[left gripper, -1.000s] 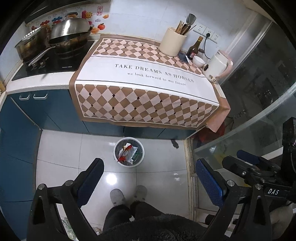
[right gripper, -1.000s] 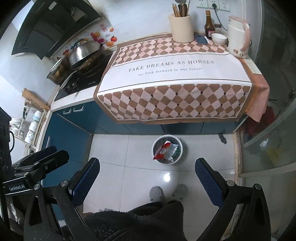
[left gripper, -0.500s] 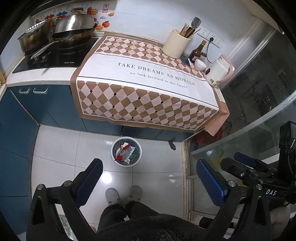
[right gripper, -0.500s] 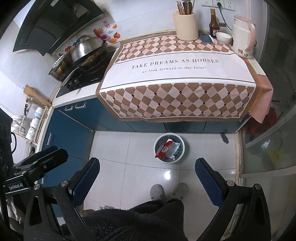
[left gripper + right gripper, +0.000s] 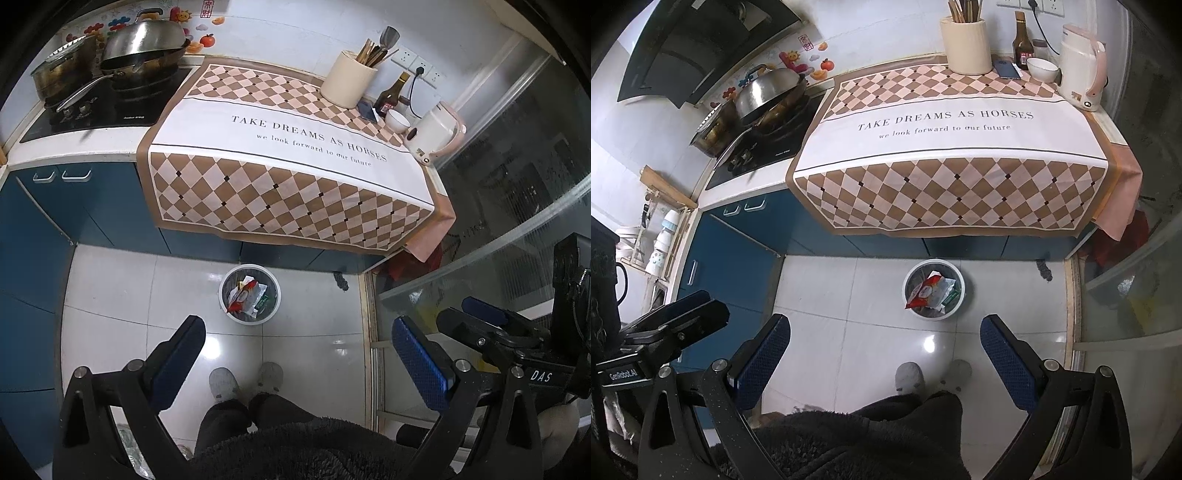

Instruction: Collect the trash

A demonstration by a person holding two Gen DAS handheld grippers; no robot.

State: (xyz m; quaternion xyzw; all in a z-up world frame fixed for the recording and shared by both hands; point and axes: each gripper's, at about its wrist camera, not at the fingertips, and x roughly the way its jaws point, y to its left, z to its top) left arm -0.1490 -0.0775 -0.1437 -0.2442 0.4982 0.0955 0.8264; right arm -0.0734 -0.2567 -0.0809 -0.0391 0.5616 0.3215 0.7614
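Note:
A white round trash bin (image 5: 226,304) stands on the tiled floor below the counter, and also shows in the right wrist view (image 5: 909,275). It holds wrappers, among them a red and white snack bag (image 5: 242,295) (image 5: 923,291). My left gripper (image 5: 295,328) is open and empty, held high above the floor, nearer than the bin. My right gripper (image 5: 884,326) is open and empty at a similar height. The right gripper also shows in the left wrist view (image 5: 480,321), off to the right.
A counter with a checked cloth (image 5: 288,177) carries a utensil holder (image 5: 347,83), a bottle (image 5: 391,96), a bowl (image 5: 398,120) and a kettle (image 5: 436,131). A stove with a wok (image 5: 144,48) is at left. A glass partition (image 5: 517,184) stands at right. The person's feet (image 5: 243,380) are on the floor.
Both grippers have risen and drawn back from the counter, so the bin and floor look smaller and farther. Both stay open and empty.

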